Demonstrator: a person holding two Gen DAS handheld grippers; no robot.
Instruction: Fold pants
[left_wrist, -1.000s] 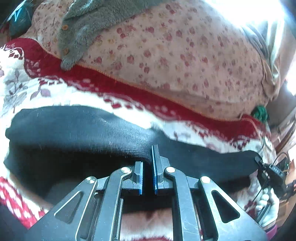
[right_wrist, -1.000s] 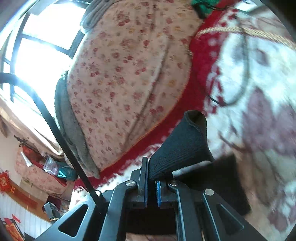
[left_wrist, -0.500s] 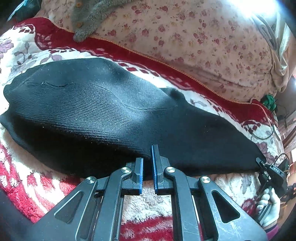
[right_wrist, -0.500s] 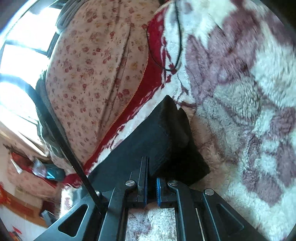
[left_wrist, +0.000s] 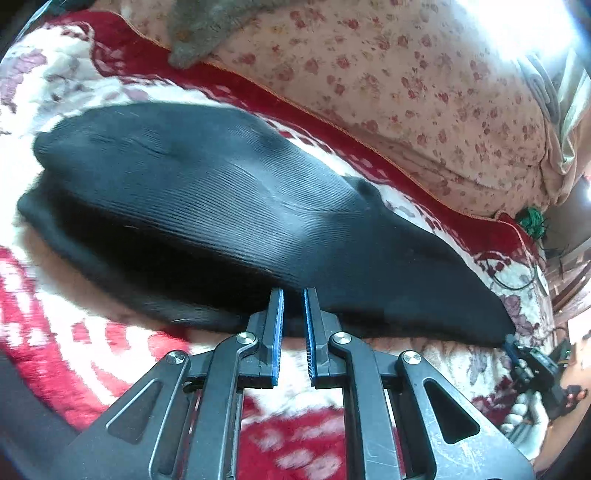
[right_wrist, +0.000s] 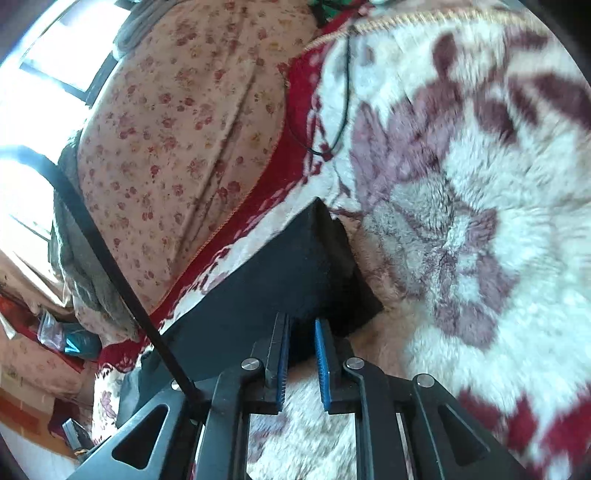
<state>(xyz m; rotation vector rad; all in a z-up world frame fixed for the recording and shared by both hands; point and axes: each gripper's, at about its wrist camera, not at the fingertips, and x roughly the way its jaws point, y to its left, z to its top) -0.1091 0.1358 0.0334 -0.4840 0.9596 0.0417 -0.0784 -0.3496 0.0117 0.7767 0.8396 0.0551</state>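
The black ribbed pants (left_wrist: 229, 206) are lying folded lengthwise across the red-and-white floral fleece blanket (right_wrist: 480, 229), running from the wide end on the left to the narrow cuff end (right_wrist: 317, 258) on the right. I am reading this as the laying-down of a fold: the cloth is resting flat and I am letting go of it.

My left gripper (left_wrist: 293, 314) is sitting at the near edge of the pants, its blue pads a narrow slit apart, with the hem dark between the tips; I am judging it as pinching only lightly, if at all. My right gripper (right_wrist: 300, 347) has just been opening, its pads now standing clear of the cuff corner that lies between them.

Next I am expecting to back both claws off towards me, then take the cuff end and carry it over to the waist.

The flowered quilt (left_wrist: 424, 92) is crowding the far edge and a thin black cable (right_wrist: 343, 96) is trailing near the cuff; the near blanket is leaving open room.
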